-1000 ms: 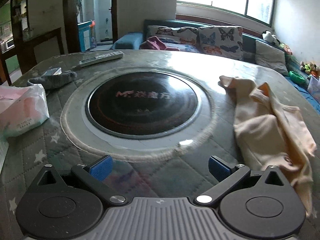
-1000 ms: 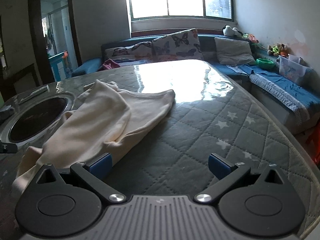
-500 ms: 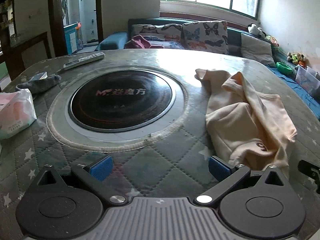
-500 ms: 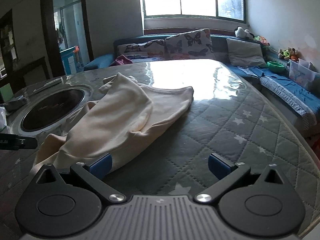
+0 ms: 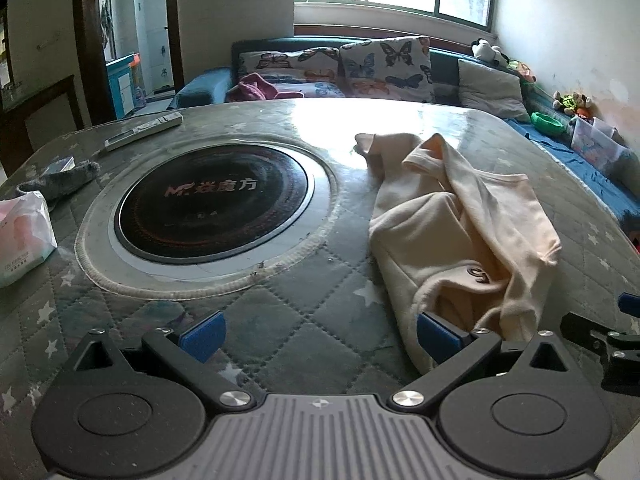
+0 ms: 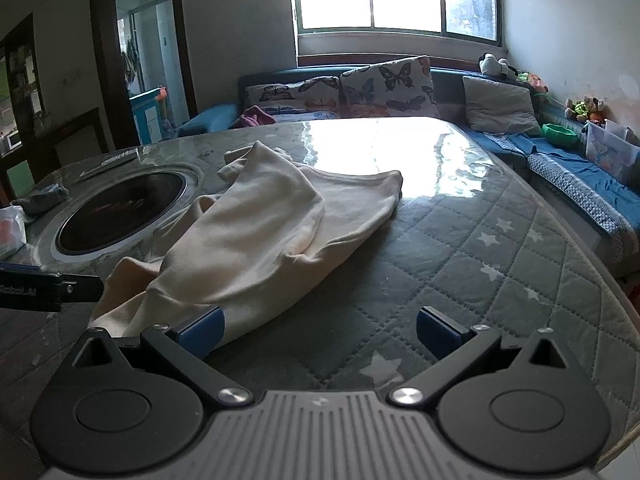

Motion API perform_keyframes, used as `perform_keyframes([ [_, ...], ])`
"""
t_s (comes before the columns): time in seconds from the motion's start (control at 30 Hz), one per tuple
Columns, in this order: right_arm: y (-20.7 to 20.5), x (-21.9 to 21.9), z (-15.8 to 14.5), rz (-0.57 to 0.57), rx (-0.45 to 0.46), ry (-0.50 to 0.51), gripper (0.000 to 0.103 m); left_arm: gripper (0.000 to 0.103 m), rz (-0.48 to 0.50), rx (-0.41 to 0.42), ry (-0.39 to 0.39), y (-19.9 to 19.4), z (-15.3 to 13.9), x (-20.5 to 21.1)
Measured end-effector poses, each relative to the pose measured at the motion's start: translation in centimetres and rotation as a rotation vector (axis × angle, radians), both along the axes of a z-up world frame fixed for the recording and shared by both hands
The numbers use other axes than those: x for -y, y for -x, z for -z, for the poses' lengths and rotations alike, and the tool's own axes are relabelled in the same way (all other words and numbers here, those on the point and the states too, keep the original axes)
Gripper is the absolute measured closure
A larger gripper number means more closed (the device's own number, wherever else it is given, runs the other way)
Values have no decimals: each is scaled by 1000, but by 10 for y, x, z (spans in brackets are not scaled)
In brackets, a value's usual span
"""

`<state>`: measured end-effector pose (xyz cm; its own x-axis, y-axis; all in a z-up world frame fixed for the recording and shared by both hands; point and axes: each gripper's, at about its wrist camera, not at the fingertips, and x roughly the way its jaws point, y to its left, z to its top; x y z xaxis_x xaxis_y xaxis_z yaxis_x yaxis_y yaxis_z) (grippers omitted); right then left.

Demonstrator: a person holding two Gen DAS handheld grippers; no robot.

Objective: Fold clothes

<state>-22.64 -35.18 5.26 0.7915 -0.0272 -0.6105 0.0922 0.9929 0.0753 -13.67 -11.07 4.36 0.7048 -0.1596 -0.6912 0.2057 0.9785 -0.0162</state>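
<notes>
A crumpled cream garment (image 5: pixel 452 224) lies on the quilted grey table (image 5: pixel 304 312), right of the round black cooktop (image 5: pixel 212 204). My left gripper (image 5: pixel 320 334) is open just above the table, its right fingertip touching the garment's near hem. In the right wrist view the same garment (image 6: pixel 260 236) stretches from the near left toward the table's middle. My right gripper (image 6: pixel 318 330) is open too, its left blue pad (image 6: pixel 202 330) at the garment's near edge. Nothing sits between either pair of fingers.
A remote control (image 5: pixel 144 130), a grey cloth (image 5: pixel 64 180) and a tissue pack (image 5: pixel 22 236) lie at the table's left side. Behind the table stands a sofa with butterfly cushions (image 6: pixel 384 88). A blue-covered bench with a clear bin (image 6: pixel 608 148) runs along the right.
Both grippers have moved toward the garment, so it lies closer and more central in both views. Each gripper's edge now shows in the other's view. The jaws stay open.
</notes>
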Motion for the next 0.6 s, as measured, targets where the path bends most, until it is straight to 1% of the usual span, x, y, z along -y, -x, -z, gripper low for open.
perform_keyframes([
  [0.2,4,-5,0,-22,-12,-4,0,0,17,10,-3,5,-3,4],
  [0.6,10,-10,-2,-38,-8,-34,0,0,33,5,-13,13,-3,10],
])
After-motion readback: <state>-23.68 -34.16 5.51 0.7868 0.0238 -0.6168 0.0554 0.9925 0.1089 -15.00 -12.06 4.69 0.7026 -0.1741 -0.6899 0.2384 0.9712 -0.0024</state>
